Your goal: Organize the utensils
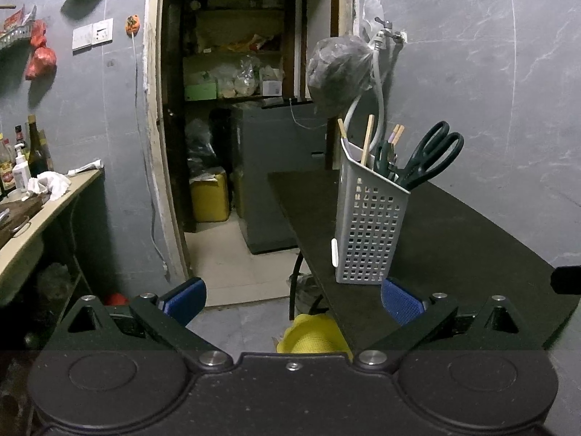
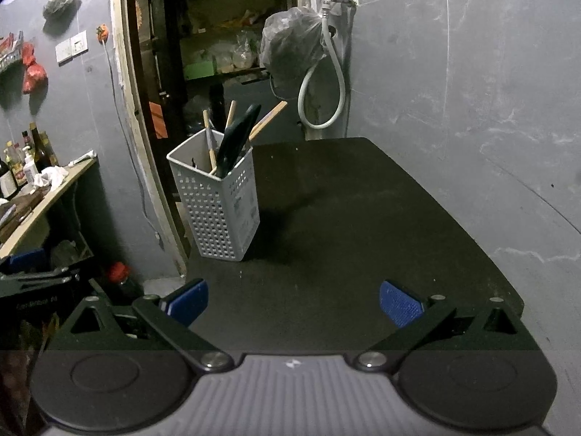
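**Q:** Okay, so both of your claws look idle to me. What's the risk from here?

**A:** Yeah, your left claw (image 1: 293, 299) is spread wide with nothing between the blue pads (image 1: 399, 301), and your right claw (image 2: 293, 303) is the same, wide apart and holding nothing. The utensils already sit in the perforated grey caddy (image 1: 366, 229): green-handled scissors (image 1: 428, 160) leaning out one side, wooden chopsticks (image 1: 367, 143) poking up. The caddy stands on the dark counter (image 2: 363, 200), right by its left edge, with the doorway (image 1: 232, 109) and floor beyond.

**Q:** So the edge is the worry?

**A:** Mostly, I'd say. From your left wrist view the caddy base is just ahead of the right pad. If you swing that claw inward or push forward, you could nudge it, and it looks tall, light and top-heavy with the scissors leaning. A bump toward the doorway side might tip it off the counter.

**Q:** Anything else?

**A:** The chopsticks stick out at odd angles in the right wrist view (image 2: 268, 118). Reach over the top carelessly and a finger could snag one and drag the whole caddy. I don't see any loose utensils on the counter, so I'd guess you're about done. Back out straight rather than sideways.
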`<state>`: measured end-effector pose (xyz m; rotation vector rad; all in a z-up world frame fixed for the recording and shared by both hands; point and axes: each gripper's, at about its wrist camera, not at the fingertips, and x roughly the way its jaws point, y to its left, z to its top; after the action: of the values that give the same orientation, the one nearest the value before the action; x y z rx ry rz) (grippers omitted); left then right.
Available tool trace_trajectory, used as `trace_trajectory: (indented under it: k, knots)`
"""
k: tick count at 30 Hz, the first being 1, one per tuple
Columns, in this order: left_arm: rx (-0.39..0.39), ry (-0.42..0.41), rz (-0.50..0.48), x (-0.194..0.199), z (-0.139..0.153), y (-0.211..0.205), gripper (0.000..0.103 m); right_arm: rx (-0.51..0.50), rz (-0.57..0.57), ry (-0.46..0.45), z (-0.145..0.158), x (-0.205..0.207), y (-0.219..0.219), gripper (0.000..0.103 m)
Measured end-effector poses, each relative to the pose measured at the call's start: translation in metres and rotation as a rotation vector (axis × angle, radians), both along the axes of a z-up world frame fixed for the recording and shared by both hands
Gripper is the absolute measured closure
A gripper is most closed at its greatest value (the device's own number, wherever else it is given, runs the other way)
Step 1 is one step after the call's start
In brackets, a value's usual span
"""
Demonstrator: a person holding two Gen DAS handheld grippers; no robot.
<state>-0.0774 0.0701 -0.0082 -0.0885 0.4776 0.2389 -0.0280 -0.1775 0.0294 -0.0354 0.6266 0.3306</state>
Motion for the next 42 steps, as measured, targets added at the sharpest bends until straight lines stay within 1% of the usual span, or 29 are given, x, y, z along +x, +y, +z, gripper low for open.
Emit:
trace_trajectory:
  k: [6,11,14,24,42]
  knots:
    - [0.012,0.002,-0.019,-0.002,0.001,0.001,0.001,-0.005,-0.031,0.008,0.001,-0.006,0.0,0.0]
    - [0.016,0.014,-0.041,-0.005,-0.004,-0.001,0.001,-0.015,-0.021,0.015,-0.002,-0.012,0.002,0.0]
    - [0.029,0.016,-0.049,-0.007,-0.005,-0.002,0.001,-0.018,-0.033,0.023,-0.002,-0.013,0.003,0.0]
    - [0.034,0.028,-0.071,-0.012,-0.01,-0.001,0.001,-0.018,-0.051,0.049,-0.008,-0.014,0.004,0.0]
    - [0.036,0.025,-0.081,-0.014,-0.012,0.0,0.001,-0.02,-0.047,0.061,-0.011,-0.017,0.007,0.0]
